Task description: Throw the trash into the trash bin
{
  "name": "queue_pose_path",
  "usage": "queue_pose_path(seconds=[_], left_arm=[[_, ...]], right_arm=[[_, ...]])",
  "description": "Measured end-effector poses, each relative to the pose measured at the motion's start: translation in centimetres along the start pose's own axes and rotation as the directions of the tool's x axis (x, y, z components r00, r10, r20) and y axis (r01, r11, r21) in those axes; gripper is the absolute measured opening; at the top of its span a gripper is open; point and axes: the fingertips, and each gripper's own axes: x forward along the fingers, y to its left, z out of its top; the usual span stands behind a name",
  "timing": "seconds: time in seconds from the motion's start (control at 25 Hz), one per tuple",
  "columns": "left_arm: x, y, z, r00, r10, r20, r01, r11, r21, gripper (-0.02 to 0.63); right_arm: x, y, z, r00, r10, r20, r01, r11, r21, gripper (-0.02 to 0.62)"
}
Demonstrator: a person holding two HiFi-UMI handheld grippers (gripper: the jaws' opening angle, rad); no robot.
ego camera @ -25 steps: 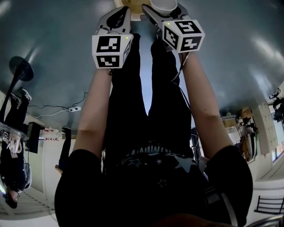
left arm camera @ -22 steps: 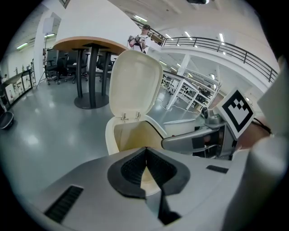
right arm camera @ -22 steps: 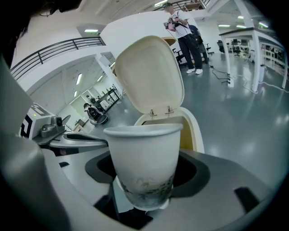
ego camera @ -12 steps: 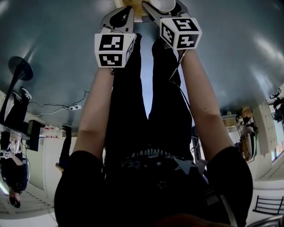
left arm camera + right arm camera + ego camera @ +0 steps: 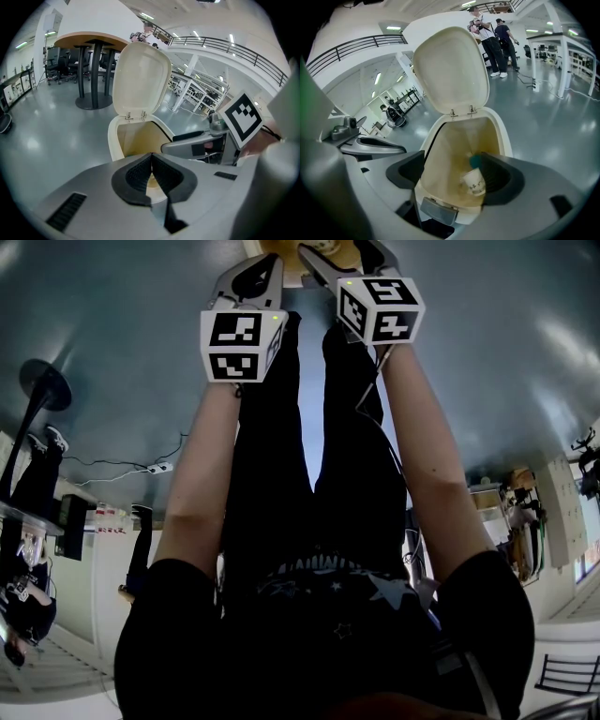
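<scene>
Both forearms stretch out side by side, tilting each tool down at the trash bin [image 5: 502, 133], whose lid [image 5: 450, 70] stands upright on the far side. The left gripper [image 5: 151, 160] has its jaws together and empty. The right gripper [image 5: 454, 173] has its jaws opening wide above the bin's mouth. The paper cup [image 5: 474, 182] shows inside the bin, just beside the right-hand jaw; contact is unclear. In the head view the frame's edge cuts off the bin and the right jaw tips.

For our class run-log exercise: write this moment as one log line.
left gripper: shut, empty | right gripper: jaws opening, gripping nothing | paper cup: loose, in trash bin | lid: up
</scene>
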Motion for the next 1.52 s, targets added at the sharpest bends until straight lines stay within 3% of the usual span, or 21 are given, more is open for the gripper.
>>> queue_pose_path(seconds=[0.72, 1.04, 1.52], left_arm=[[-2.6, -2.9, 2.5, 0.999, -0.009, 0.045, 0.008, 0.999, 0.033, 0.012], [-4.3, -4.3, 3.6, 0.996, -0.01, 0.085, 0.007, 0.999, 0.043, 0.012], [-8.8, -7.5, 9.7, 0.983, 0.0, 0.182, -0.016, 0.996, 0.086, 0.012]], right_arm=[[-4.5, 1.6, 1.6, 1.0, 0.025, 0.017, -0.025, 1.0, 0.003, 0.367], [-7.1, 2.2, 2.6, 0.999, 0.015, 0.038, -0.014, 0.999, -0.038, 0.365], [-13.4, 4.4, 7.2, 0.992, 0.069, 0.104, -0.062, 0.996, -0.069, 0.365]])
